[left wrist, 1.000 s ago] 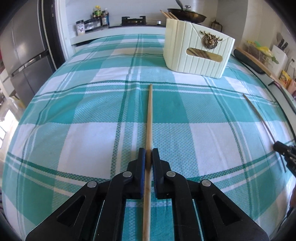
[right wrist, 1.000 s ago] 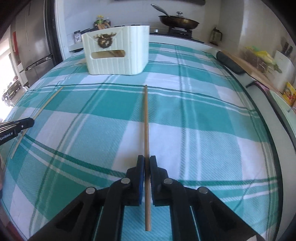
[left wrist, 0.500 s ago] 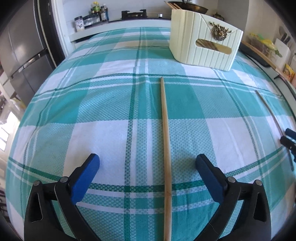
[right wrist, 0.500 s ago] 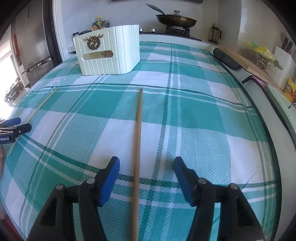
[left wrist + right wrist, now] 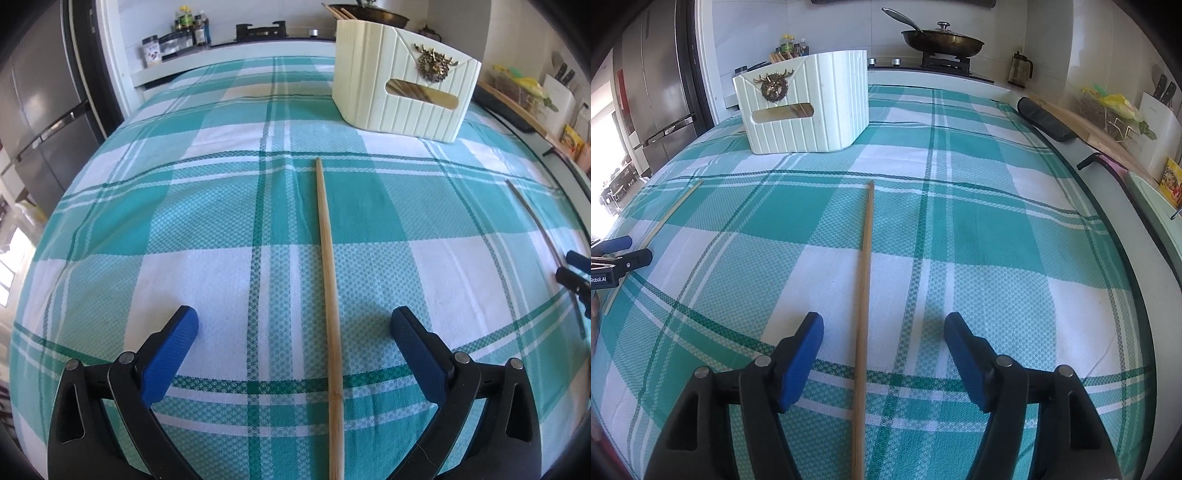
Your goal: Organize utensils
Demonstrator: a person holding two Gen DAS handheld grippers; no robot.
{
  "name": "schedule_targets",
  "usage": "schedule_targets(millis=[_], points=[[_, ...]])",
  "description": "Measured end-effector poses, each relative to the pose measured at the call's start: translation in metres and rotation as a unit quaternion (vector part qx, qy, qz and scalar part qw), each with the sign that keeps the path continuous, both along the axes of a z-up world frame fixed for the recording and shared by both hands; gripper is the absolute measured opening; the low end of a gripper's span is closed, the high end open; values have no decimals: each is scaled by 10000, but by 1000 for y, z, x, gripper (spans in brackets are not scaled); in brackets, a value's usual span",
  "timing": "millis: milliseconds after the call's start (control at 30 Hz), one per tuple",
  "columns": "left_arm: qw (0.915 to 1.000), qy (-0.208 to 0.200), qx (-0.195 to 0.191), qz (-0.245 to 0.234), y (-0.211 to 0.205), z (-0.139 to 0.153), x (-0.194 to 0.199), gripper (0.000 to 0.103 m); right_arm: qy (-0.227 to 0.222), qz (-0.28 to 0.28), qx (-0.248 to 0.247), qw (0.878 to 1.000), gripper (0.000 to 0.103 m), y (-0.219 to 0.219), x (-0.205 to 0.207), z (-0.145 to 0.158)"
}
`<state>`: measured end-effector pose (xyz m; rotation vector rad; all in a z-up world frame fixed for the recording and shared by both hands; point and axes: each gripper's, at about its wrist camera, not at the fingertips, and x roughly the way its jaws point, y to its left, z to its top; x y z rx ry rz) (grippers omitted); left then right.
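Two wooden chopsticks lie flat on the teal checked tablecloth. One chopstick (image 5: pixel 328 280) lies between the open fingers of my left gripper (image 5: pixel 294 325). The other chopstick (image 5: pixel 864 280) lies between the open fingers of my right gripper (image 5: pixel 884 330). Neither gripper touches its chopstick. A cream ribbed utensil box (image 5: pixel 402 85) with a deer emblem stands at the far side, with several chopsticks inside; it also shows in the right wrist view (image 5: pixel 809 103). The right gripper's tip shows at the left view's right edge (image 5: pixel 572 269), the left gripper's tip at the right view's left edge (image 5: pixel 620 254).
The tablecloth (image 5: pixel 979 229) covers the whole table. A stove with a pan (image 5: pixel 942 40) is behind it, spice jars (image 5: pixel 184 29) and a fridge (image 5: pixel 40 110) to the left, and a counter with a knife block (image 5: pixel 1160 122) to the right.
Both grippers were shut on their chopsticks a second ago. They have opened wide and let them go. The chopsticks lie on the cloth and the grippers have drawn back slightly.
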<state>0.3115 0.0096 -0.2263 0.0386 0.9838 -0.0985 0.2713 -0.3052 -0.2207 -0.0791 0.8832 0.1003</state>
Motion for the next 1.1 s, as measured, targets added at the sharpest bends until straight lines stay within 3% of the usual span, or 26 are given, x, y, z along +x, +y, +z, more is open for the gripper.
schedule_targets(millis=[267, 467, 533, 600, 633, 667, 700, 733, 900, 1100], points=[[9967, 464, 138, -649, 2, 3, 26, 102, 672, 435, -171, 9966, 69, -2, 8, 5], [9937, 708, 128, -859, -9, 3, 66, 98, 802, 658, -318, 9941, 64, 16, 48, 7], [9932, 759, 146, -871, -12, 5, 77, 90, 794, 647, -272, 9944, 55, 21, 65, 7], [9926, 764, 133, -930, -15, 10, 85, 62, 753, 566, -249, 9952, 31, 24, 84, 10], [9927, 750, 139, -939, -16, 11, 87, 56, 734, 565, -236, 9954, 22, 24, 92, 10], [9927, 739, 144, -938, -16, 13, 89, 42, 664, 542, -292, 9959, 10, 25, 98, 11], [9929, 715, 125, -944, -17, 13, 90, 20, 620, 506, -303, 9963, 7, 25, 103, 11], [9926, 710, 37, -982, -16, 14, 90, 9, 601, 461, -228, 9969, 7, 24, 107, 10], [9960, 413, -94, -790, -8, 28, 77, 5, 425, 360, 259, 9981, 6, 21, 105, 25], [9945, -466, -613, -710, 7, 95, 32, 5, -293, 529, 707, 9957, 6, 23, 54, 86]])
